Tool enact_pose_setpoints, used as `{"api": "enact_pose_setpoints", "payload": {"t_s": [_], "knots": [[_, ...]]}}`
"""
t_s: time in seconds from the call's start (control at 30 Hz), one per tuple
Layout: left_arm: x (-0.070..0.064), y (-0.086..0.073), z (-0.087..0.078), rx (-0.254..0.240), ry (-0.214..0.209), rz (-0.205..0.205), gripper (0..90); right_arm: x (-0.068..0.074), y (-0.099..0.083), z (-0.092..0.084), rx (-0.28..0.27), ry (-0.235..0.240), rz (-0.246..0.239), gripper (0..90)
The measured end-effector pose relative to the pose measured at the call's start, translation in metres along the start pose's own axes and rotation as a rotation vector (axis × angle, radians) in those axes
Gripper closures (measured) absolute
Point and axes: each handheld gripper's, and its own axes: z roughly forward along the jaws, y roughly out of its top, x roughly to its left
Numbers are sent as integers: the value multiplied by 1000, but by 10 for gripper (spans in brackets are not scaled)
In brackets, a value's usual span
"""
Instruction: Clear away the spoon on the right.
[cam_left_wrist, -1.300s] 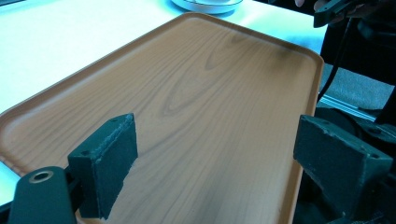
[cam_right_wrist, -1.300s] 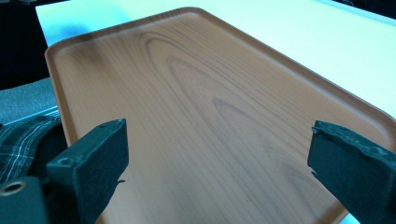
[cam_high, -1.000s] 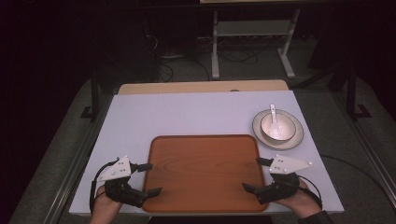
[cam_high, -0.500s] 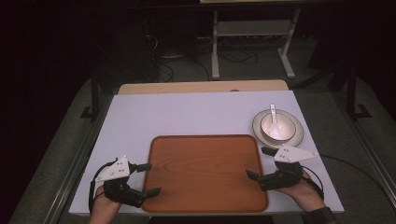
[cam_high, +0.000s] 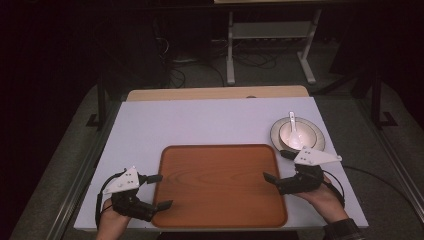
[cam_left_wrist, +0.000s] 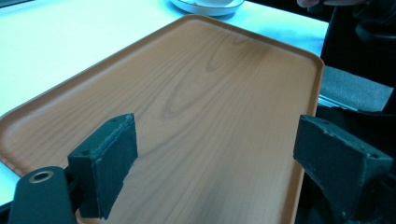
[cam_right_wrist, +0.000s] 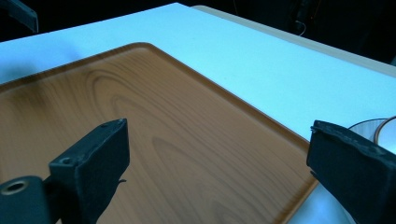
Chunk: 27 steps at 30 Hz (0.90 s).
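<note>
The right hand-held gripper (cam_high: 274, 166) now stands with its jaws spread wide at the right edge of the wooden tray (cam_high: 220, 185), one jaw over the tray's rim and the other toward the plate; over the last second it has lifted and moved forward from the tray's near right corner, so its grey plate now sits just in front of the dishes. The left hand-held gripper (cam_high: 161, 191) has not shifted in that time: it rests at the tray's left edge, near the front corner, jaws also spread apart and holding nothing, with the tray rim lying between them in the left gripper view (cam_left_wrist: 215, 140). The right gripper view shows the same open stance (cam_right_wrist: 219, 163), with the tray's far rim running across and a sliver of the plate at the right. The tray lies flat and bare at the near middle of the white counter (cam_high: 200, 125). Behind its right far corner, just beside it, stands a plate (cam_high: 317, 145) carrying a bowl (cam_high: 307, 131) with a white spoon (cam_high: 293, 131) in it. Judging from this drift, the right hand seems to be turning from the tray toward the dishes, probably to bring them onto it, while the left waits to steady the tray.
</note>
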Motion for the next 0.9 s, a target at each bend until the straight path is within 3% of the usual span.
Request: {"api": "enact_pose_setpoints", "payload": {"t_s": [0.17, 0.43, 0.9], "knots": [[3, 2, 5, 5, 0, 0, 133, -6, 2, 4, -11, -2, 9, 50], [5, -2, -2, -17, 21, -31, 133, -21, 10, 13, -27, 11, 29, 50], [5, -5, -5, -29, 33, -47, 133, -39, 24, 23, -31, -1, 20, 53]]}}
